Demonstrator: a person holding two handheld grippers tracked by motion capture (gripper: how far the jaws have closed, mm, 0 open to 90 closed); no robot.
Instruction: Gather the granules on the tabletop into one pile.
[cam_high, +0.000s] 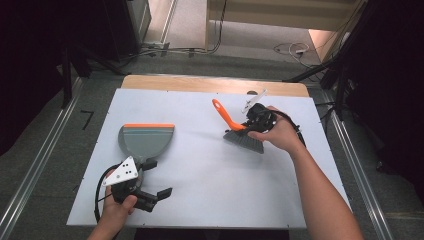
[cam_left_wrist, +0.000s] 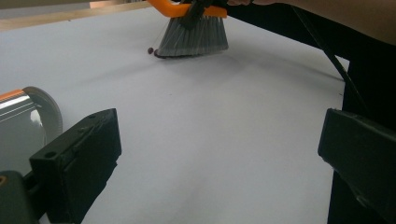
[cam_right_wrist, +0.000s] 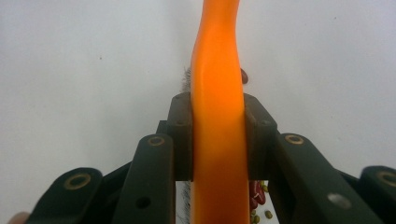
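The right gripper (cam_right_wrist: 217, 140) is squeezed tight on the small hand brush with a curved orange plastic handle and grey bristles (cam_high: 239, 131). Its two black jaws press on both sides of the handle, low down near the bristles. The rest of the handle sticks up and away past the jaws. The bristles (cam_left_wrist: 192, 36) touch the white table top (cam_high: 210, 175) right below this gripper.

The brush looks light. The handle is hard and smooth, so it could slip or twist if the squeeze is weak. The bristles are soft and bend easily, so they are a bad place to grab. Near the bristles, where the jaws hold now, looks like the best place, as the brush will not swing much there.

Some small red and green beans (cam_right_wrist: 256, 195) lie on the table just under the right gripper, by the bristles. They are tiny and round and will likely roll.

The left gripper (cam_high: 150, 181) has its jaws wide apart and holds nothing. The grey plastic dustpan with an orange front edge (cam_high: 146, 140) sits just past it, touching or nearly touching one jaw. The dustpan looks light and stiff.
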